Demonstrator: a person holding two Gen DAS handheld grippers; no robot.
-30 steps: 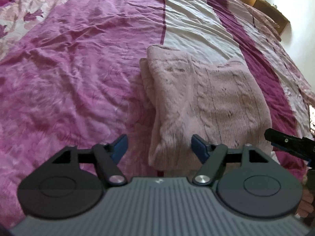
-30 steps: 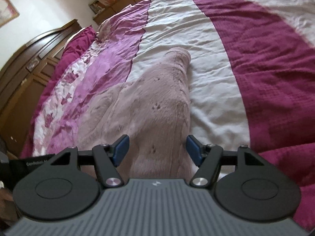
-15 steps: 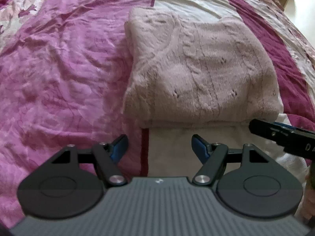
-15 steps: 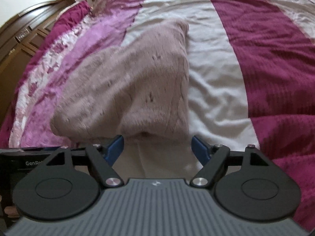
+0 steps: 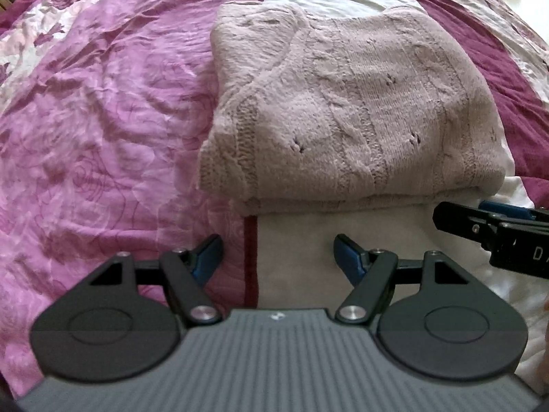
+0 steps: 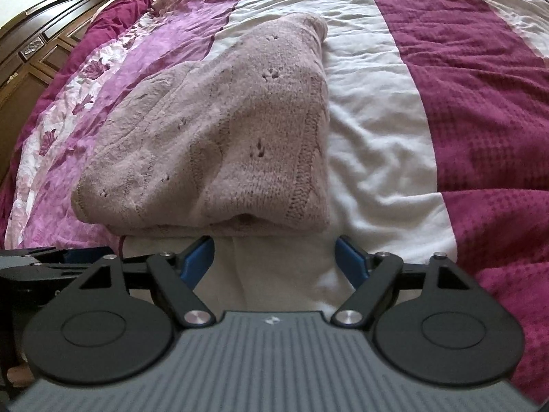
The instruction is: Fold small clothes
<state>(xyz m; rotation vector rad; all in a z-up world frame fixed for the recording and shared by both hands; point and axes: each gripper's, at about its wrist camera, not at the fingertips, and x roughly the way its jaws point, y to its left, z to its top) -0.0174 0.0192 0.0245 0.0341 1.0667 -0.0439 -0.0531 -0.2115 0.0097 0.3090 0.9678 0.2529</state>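
Observation:
A pale pink cable-knit sweater (image 5: 346, 110) lies folded into a thick rectangle on the bed; it also shows in the right wrist view (image 6: 219, 144). My left gripper (image 5: 278, 250) is open and empty, hovering just in front of the sweater's near edge. My right gripper (image 6: 274, 254) is open and empty, also just short of that near edge. The right gripper shows at the right edge of the left wrist view (image 5: 494, 226). The left gripper shows at the left edge of the right wrist view (image 6: 51, 261).
The bed is covered by a quilt with pink floral (image 5: 96, 120), white (image 6: 370, 130) and dark magenta (image 6: 480, 96) stripes. A dark wooden headboard (image 6: 37, 41) stands at the far left in the right wrist view.
Both grippers have pulled back from the sweater toward me. A second ago their fingers were over its near edge; now the whole folded sweater lies in front of them, untouched.

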